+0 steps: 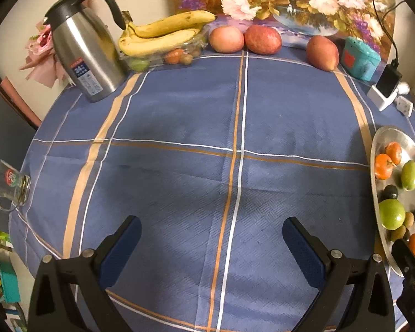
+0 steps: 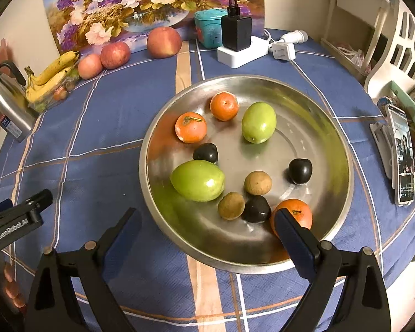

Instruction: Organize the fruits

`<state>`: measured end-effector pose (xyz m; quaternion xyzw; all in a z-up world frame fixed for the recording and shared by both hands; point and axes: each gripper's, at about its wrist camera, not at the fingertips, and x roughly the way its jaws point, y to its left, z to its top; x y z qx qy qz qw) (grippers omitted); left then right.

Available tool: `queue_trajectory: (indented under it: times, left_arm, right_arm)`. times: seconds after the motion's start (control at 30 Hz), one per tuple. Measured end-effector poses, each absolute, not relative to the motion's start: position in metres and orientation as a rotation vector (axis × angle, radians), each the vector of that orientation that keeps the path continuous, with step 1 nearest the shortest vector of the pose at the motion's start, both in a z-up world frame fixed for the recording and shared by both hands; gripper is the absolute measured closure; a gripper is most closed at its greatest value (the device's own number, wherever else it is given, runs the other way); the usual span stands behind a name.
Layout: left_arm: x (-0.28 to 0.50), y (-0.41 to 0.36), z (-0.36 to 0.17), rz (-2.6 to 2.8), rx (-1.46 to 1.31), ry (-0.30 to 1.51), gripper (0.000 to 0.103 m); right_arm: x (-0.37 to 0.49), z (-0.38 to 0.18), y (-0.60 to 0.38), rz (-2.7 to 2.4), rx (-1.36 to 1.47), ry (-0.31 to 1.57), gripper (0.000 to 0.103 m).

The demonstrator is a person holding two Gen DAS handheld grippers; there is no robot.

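A round worktop (image 1: 179, 127) under a blue checked cloth carries everything. A flower painting (image 2: 141, 2) leans at its far edge. Towards the right sits a big steel dish (image 2: 312, 110) holding the small fruit: two green ones (image 2: 197, 180) (image 2: 258, 122), three tangerines (image 2: 191, 127), three dark plums (image 2: 300, 171) and two brown round fruits (image 2: 257, 183). At the far left stands a steel jug (image 1: 83, 52), with bananas (image 1: 163, 33) on a clear tray just beside it, then three apples (image 1: 262, 39) in a loose row. The left claw (image 1: 210, 235) is spread wide and empty over bare cloth. The right claw (image 2: 207, 224) is also wide and empty, its right finger over the dish's near rim, in front of one tangerine.
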<state>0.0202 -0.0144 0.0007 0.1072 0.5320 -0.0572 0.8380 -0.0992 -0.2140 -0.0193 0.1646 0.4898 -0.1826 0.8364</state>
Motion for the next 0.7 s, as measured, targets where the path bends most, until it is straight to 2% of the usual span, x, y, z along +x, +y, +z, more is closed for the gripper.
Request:
queue_trajectory:
  times: [0.7]
  left_arm:
    - [-0.011,-0.002,0.032,-0.214,0.165,1.073,0.000]
  right_arm:
    - [-0.106,-0.001,-0.206,-0.402,0.304,0.980,0.006]
